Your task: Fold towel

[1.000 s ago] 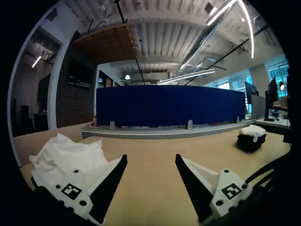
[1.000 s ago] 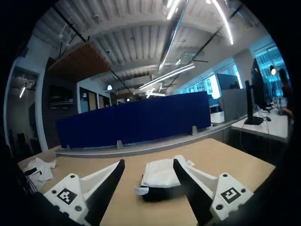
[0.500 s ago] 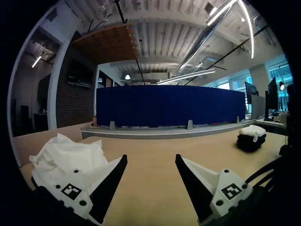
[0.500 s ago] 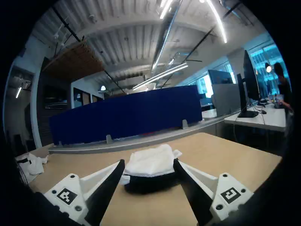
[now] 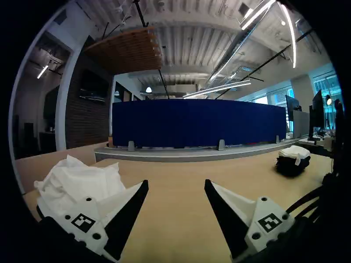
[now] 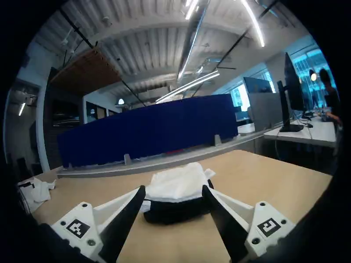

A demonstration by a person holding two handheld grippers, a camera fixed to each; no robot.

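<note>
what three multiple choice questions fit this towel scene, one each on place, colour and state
1. The crumpled white towel lies: A) on the table B) on a chair C) on a monitor
2. What colour is the divider? A) red B) blue C) green
3. How stands the right claw? A) shut empty B) shut on a cup C) open

1 A, it rests on the wood at left; 2 B, it is deep blue; 3 C, it stands wide apart before the folded stack.

Right gripper (image 6: 173, 188) jaws apart, folded white towel (image 6: 176, 182) atop dark stack (image 6: 175, 211) seen between them, on wooden table (image 6: 272, 186)
</note>
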